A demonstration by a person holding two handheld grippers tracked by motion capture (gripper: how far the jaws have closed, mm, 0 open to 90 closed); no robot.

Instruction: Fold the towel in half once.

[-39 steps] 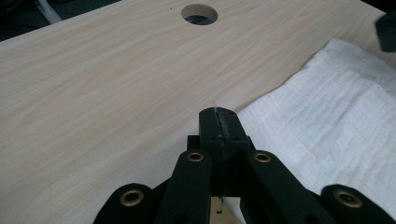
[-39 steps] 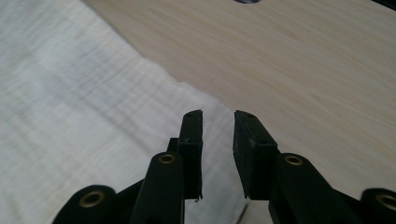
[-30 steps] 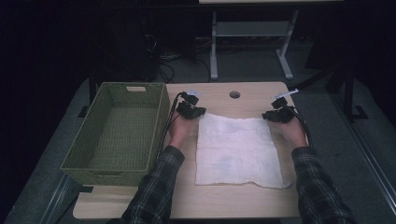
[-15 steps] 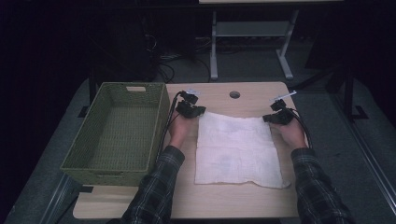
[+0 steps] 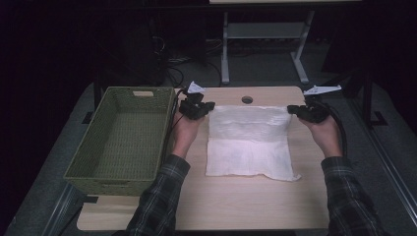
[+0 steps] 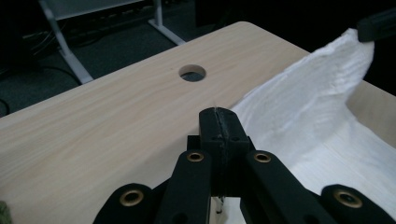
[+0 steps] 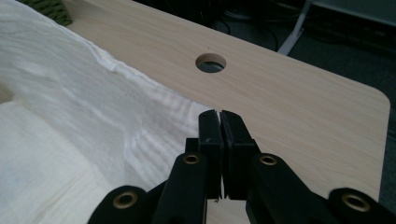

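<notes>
A white cloth [image 5: 248, 142] lies on the light wooden table [image 5: 246, 206], its far edge raised and stretched between my two grippers. In the high view my left gripper [image 5: 209, 106] is shut on the cloth's far left corner, and my right gripper [image 5: 291, 109] is shut on the far right corner. In the left gripper view the jaws [image 6: 219, 113] are pressed together, and the cloth [image 6: 303, 112] rises to the right gripper [image 6: 378, 27] at the top right. The right gripper [image 7: 219, 114] is likewise shut in its own view, the cloth [image 7: 70, 93] spreading to its left.
A green woven basket [image 5: 87, 140] stands empty at the table's left side, its corner [image 7: 46, 8] also in the right gripper view. A round hole [image 5: 247, 100] pierces the table near its far edge. A metal stand [image 5: 265, 34] is on the floor beyond.
Both hands have risen and the cloth's far edge has come up off the table with them. The near half of the cloth still lies flat.
</notes>
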